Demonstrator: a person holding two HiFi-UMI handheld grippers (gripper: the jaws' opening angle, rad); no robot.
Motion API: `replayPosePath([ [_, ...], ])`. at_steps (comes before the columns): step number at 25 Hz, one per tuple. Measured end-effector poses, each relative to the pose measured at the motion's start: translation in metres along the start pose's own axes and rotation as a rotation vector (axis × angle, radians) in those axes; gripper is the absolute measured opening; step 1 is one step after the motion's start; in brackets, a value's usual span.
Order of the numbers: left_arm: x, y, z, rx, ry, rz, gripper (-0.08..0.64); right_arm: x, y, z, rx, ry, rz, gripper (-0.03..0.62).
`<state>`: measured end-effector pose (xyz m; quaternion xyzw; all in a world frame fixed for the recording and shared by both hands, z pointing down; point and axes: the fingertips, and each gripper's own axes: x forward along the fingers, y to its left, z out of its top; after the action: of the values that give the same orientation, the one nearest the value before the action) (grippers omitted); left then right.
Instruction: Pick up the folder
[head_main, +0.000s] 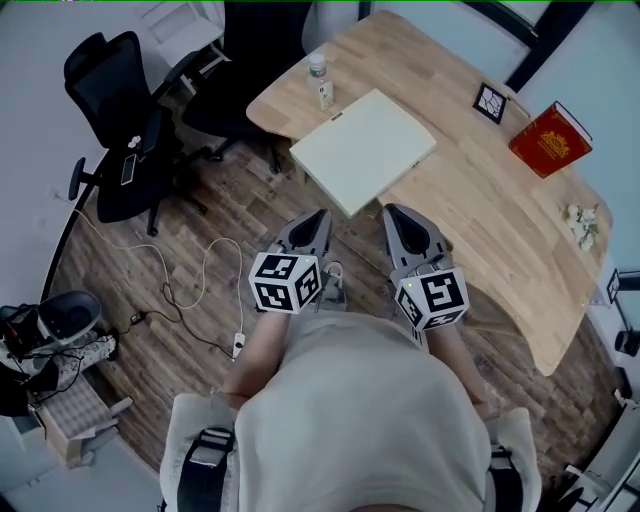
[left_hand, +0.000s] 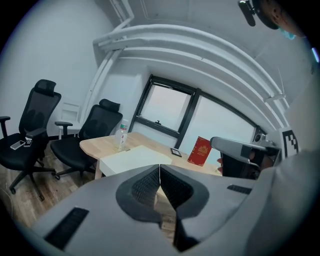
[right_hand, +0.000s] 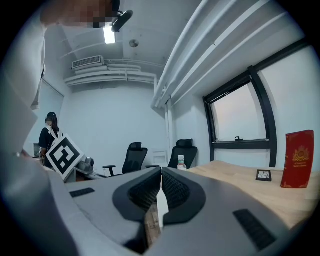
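Note:
The folder (head_main: 365, 148) is a pale cream flat rectangle lying on the wooden table (head_main: 480, 220), with its near corner hanging over the table's edge. In the left gripper view the folder (left_hand: 132, 157) lies just beyond the jaws. My left gripper (head_main: 318, 213) is shut and holds nothing, its tip just short of the folder's near corner. My right gripper (head_main: 392, 210) is also shut and holds nothing, close to the folder's near right edge. In the right gripper view the right gripper (right_hand: 161, 172) has its jaws pressed together, with a pale sliver showing below them.
A plastic bottle (head_main: 319, 80) stands behind the folder. A red book (head_main: 550, 140) and a small framed card (head_main: 490, 102) are on the far right of the table. Black office chairs (head_main: 120, 120) stand to the left. Cables (head_main: 190, 290) trail over the wood floor.

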<state>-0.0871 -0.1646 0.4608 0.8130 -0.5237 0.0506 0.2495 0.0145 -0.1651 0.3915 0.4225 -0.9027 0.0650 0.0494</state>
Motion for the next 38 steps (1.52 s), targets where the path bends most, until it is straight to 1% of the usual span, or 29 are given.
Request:
replayPosePath([
  [3, 0.012, 0.013, -0.002, -0.017, 0.025, 0.000, 0.021, 0.013, -0.009, 0.001, 0.005, 0.001, -0.009, 0.020],
  [9, 0.039, 0.032, -0.012, -0.042, 0.090, -0.049, 0.021, 0.036, -0.026, 0.001, 0.018, 0.010, -0.038, 0.020],
  [13, 0.057, 0.045, -0.021, -0.100, 0.118, -0.084, 0.023, 0.048, -0.035, -0.002, 0.027, 0.022, -0.050, 0.020],
  [16, 0.068, 0.055, -0.032, -0.145, 0.138, -0.093, 0.023, 0.057, -0.037, -0.006, 0.032, 0.031, -0.055, 0.020],
  [18, 0.075, 0.059, -0.039, -0.175, 0.160, -0.108, 0.041, 0.061, -0.040, -0.009, 0.036, 0.033, -0.061, 0.020],
  [20, 0.081, 0.060, -0.047, -0.223, 0.185, -0.146, 0.185, 0.063, -0.043, -0.009, 0.039, 0.027, -0.071, 0.020],
  [22, 0.085, 0.064, -0.055, -0.284, 0.200, -0.171, 0.219, 0.064, -0.043, -0.009, 0.042, 0.020, -0.081, 0.020],
  [26, 0.095, 0.081, -0.066, -0.397, 0.223, -0.170, 0.303, 0.068, -0.046, -0.010, 0.047, 0.021, -0.097, 0.020],
  [28, 0.102, 0.088, -0.071, -0.447, 0.237, -0.172, 0.335, 0.069, -0.049, -0.012, 0.050, 0.026, -0.104, 0.020],
  [32, 0.116, 0.095, -0.090, -0.544, 0.285, -0.207, 0.383, 0.070, -0.055, -0.016, 0.061, 0.034, -0.125, 0.020],
  [34, 0.122, 0.098, -0.096, -0.617, 0.291, -0.223, 0.400, 0.071, -0.057, -0.018, 0.061, 0.041, -0.137, 0.020],
  [38, 0.133, 0.100, -0.103, -0.783, 0.286, -0.285, 0.431, 0.072, -0.063, -0.021, 0.069, 0.050, -0.162, 0.020],
])
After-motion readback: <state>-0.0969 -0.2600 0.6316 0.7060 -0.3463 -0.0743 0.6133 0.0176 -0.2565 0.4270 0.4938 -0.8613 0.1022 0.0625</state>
